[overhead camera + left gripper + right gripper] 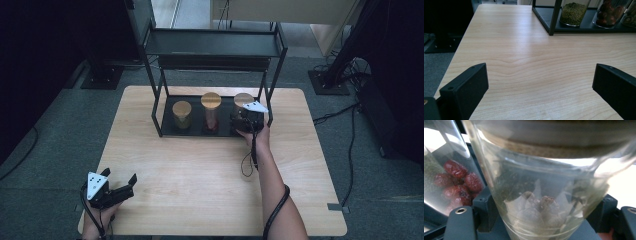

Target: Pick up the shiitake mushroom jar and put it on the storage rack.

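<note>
A pale wooden table [200, 170] stands on grey carpet, its front half bare. On the black rack's [159, 107] bottom shelf, the right gripper [246, 120] clamps its fingers around the rightmost glass jar [544, 195] (cork-lidded). The left gripper [112, 190] rests near the table's front-left corner, fingers wide apart, holding nothing.

front table: wide open wood on the table [200, 170]; easy passing
rack: posts of the rack [156, 107] and top shelf [210, 44] box in the jars [210, 112]
</note>
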